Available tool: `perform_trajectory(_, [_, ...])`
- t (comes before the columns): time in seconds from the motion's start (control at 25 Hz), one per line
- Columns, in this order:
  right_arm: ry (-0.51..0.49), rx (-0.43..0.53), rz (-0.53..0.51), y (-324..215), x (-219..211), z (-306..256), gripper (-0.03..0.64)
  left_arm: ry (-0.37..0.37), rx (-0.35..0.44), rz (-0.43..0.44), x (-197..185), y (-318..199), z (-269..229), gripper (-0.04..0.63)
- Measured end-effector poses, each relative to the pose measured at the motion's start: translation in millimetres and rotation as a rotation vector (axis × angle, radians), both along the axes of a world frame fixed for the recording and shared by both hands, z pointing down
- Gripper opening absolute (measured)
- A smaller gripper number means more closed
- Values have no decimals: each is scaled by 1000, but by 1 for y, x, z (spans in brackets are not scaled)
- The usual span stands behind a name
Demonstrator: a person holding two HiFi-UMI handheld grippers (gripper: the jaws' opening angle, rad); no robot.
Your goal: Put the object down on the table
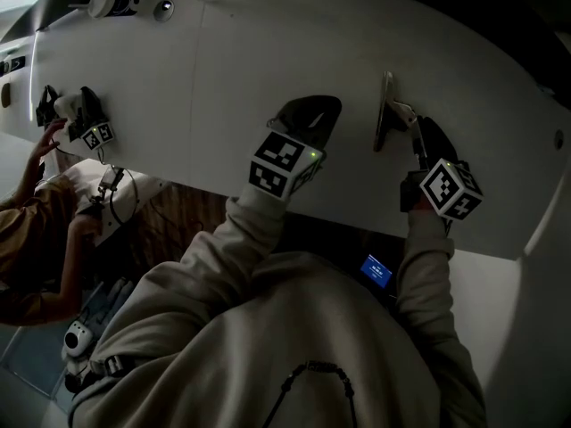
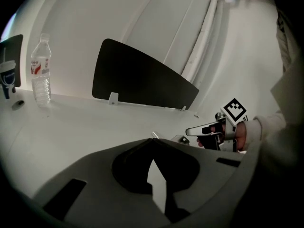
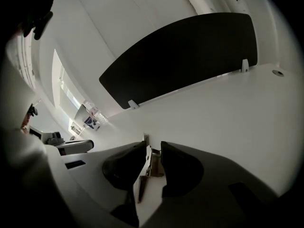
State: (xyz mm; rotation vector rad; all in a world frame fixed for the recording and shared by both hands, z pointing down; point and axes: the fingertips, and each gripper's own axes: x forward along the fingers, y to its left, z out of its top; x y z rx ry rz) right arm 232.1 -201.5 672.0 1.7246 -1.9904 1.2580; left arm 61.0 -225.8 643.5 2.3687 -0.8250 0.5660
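Dim light makes the slim metal tool (image 1: 385, 114) hard to identify. It is thin, silvery and long, and one end is pinched between the jaws of the right gripper (image 1: 410, 134) over the white table (image 1: 223, 87). Whether it touches the table is unclear. The left gripper (image 2: 152, 142) has its jaw tips together, with nothing between them.

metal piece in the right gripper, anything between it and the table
Nothing visible does. The metal piece sits clamped in the tongs of the right gripper, with bare white table right beneath it; the left gripper rests off to its side.
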Motion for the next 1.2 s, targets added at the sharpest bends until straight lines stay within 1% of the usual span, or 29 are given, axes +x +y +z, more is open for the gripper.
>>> perform_trajectory(0.4, [0,13,-16,0,-7,-13,95,-5,29,8,-3,-2,-14,0])
perform_trajectory(0.44, [3,14,-18,0,-7,-14,75,-6,32,8,-4,-2,-15,0])
perform_trajectory(0.48, [5,13,-25,0,-9,-16,32,-6,33,6,-5,-2,-17,0])
perform_trajectory(0.52, [6,12,-35,-1,-12,-18,21,-7,31,4,-7,-3,-19,0])
perform_trajectory(0.64, [7,18,-58,-6,-22,-25,20,-15,30,0,-13,-8,-22,0])
perform_trajectory(0.72, [9,43,-68,-10,-28,-39,20,-11,46,2,-14,-11,-32,0])
perform_trajectory(0.8, [19,88,-83,-13,-32,-66,20,5,75,6,-13,-11,-55,0])
perform_trajectory(1.0, [56,204,-126,-33,-39,-155,20,42,182,-1,-11,-27,-138,0])
perform_trajectory(1.12, [87,294,-136,-45,-37,-218,20,75,276,1,-9,-35,-201,0])
perform_trajectory(1.2, [110,371,-151,-40,-42,-269,20,100,350,1,-13,-28,-248,0])
